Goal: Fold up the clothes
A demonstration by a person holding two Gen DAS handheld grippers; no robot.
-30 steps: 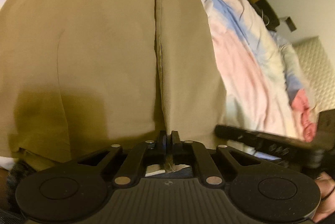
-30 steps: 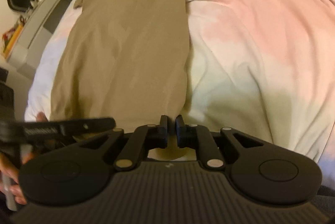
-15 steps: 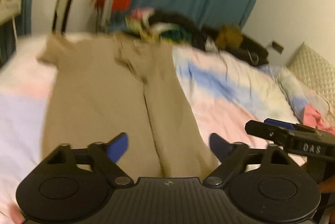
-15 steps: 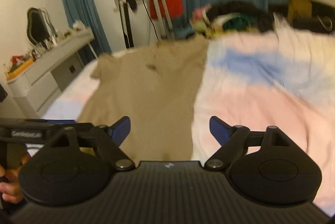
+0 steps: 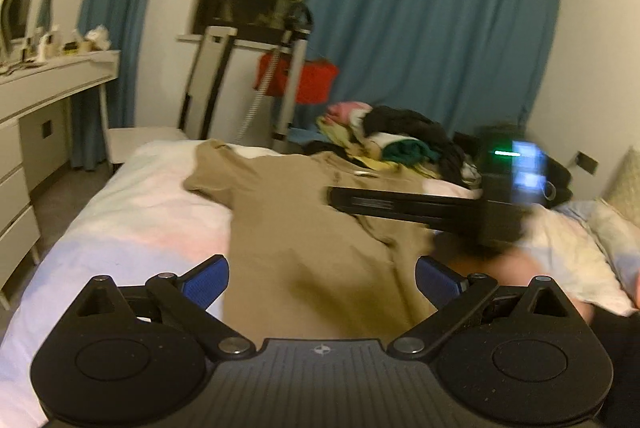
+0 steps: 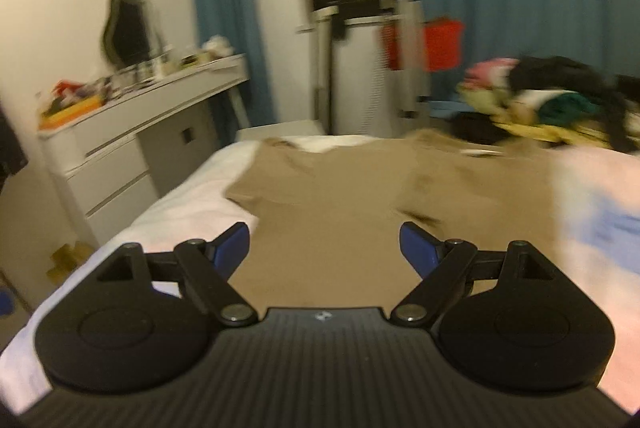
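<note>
A tan T-shirt [image 5: 304, 228] lies spread on the bed, its right side folded inward along a lengthwise crease; it also shows in the right wrist view [image 6: 352, 204]. My left gripper [image 5: 322, 278] is open and empty, raised above the shirt's near end. My right gripper [image 6: 325, 248] is open and empty, also above the near end. In the left wrist view the right gripper's body [image 5: 440, 204] crosses over the shirt's right side, blurred by motion.
A pile of mixed clothes [image 5: 400, 144] sits at the far end of the bed [image 5: 132, 212]. A white dresser [image 6: 132, 148] with clutter stands left of the bed. Blue curtains [image 5: 432, 28], a window and a red item are behind. A pillow [image 5: 616, 236] lies at right.
Both grippers opened, let go of the shirt's hem and lifted up and back. The views tilted from looking down at the shirt to looking across the room.
</note>
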